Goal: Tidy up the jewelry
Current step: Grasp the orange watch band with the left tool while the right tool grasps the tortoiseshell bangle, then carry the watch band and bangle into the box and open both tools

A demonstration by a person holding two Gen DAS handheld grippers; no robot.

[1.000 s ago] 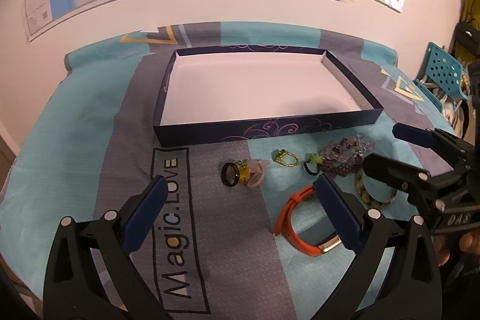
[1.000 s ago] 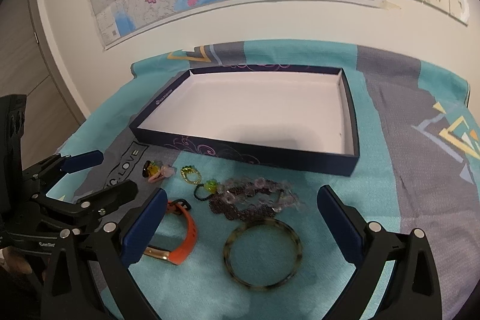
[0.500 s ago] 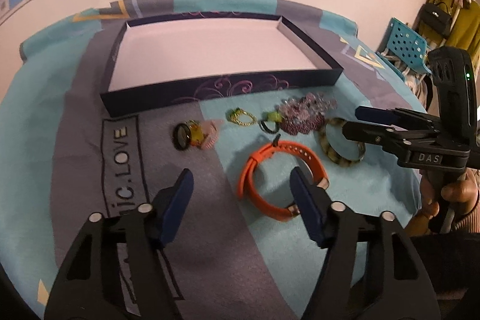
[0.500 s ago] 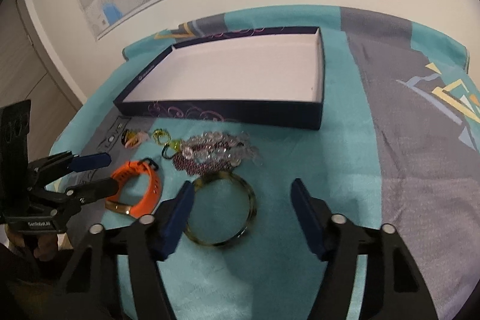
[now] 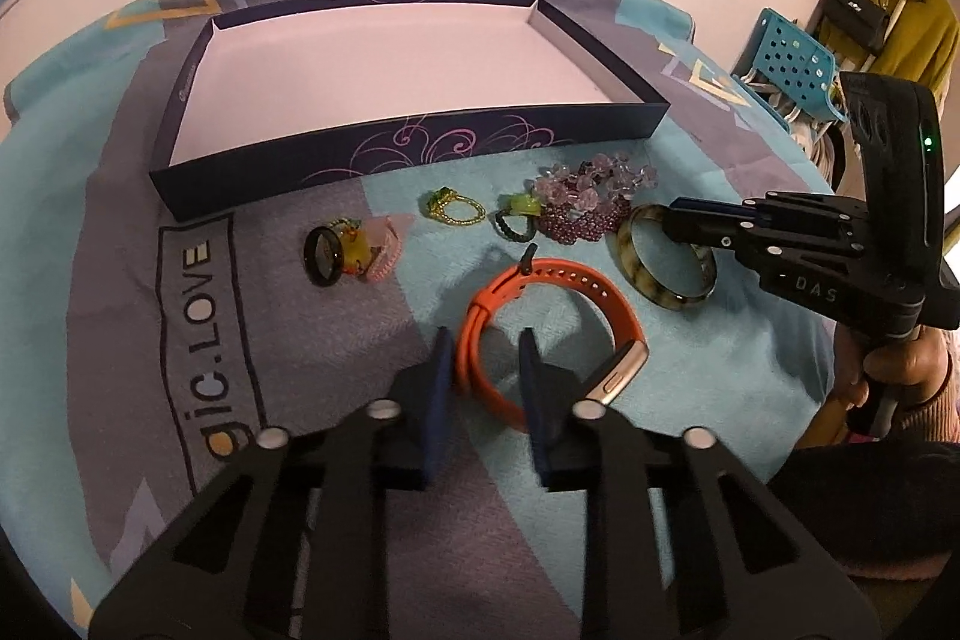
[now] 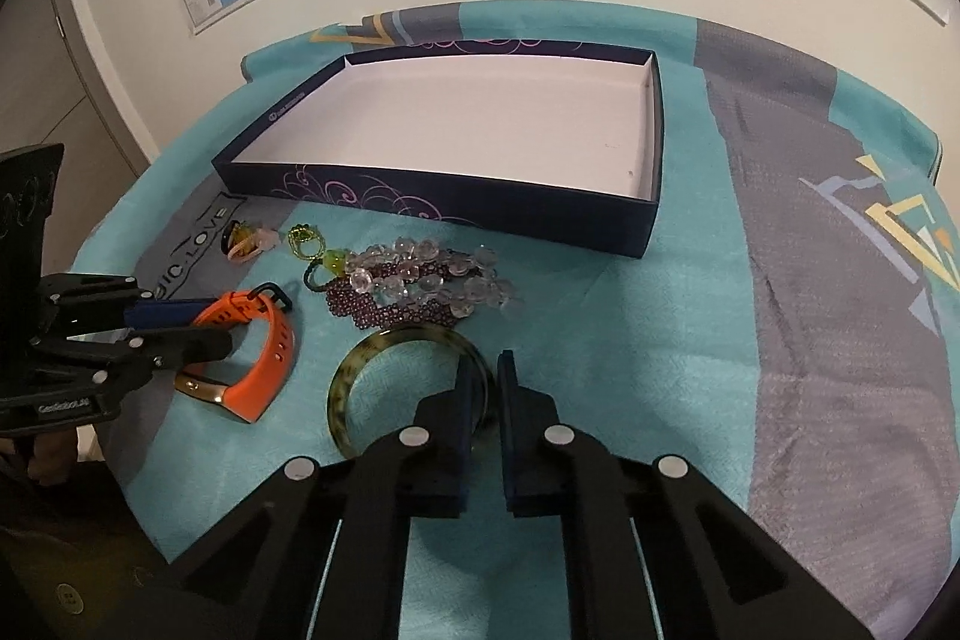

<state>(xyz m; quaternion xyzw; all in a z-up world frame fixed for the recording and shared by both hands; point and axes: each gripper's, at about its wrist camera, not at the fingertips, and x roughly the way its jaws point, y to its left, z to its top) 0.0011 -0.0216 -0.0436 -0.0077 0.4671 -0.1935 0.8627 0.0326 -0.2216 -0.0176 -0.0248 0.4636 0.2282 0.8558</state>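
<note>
1. None of the jewelry is in the box (image 5: 384, 148) yet; its white floor is bare, so the whole sorting is left, and I judge this the first pick-up. In the left wrist view, the left gripper (image 5: 480, 370) is closing on the near-left arc of the orange wristband (image 5: 558, 274), one pad outside the strap and one inside the loop. Far of it lie a black ring (image 5: 322, 256) with yellow and pink pieces, a gold ring (image 5: 456, 208), a green-stoned ring (image 5: 516, 220) and purple-clear beads (image 5: 591, 205). This view alone shows the right gripper from the side, jaws together over the bangle (image 5: 654, 286).

2. In the right wrist view, the right gripper (image 6: 487, 394) is clamped on the tortoiseshell bangle's (image 6: 348, 376) right rim, which still lies on the teal cloth (image 6: 630, 340). Only here do the strap's far buckle end and the box's right inner wall show clearly.
</note>
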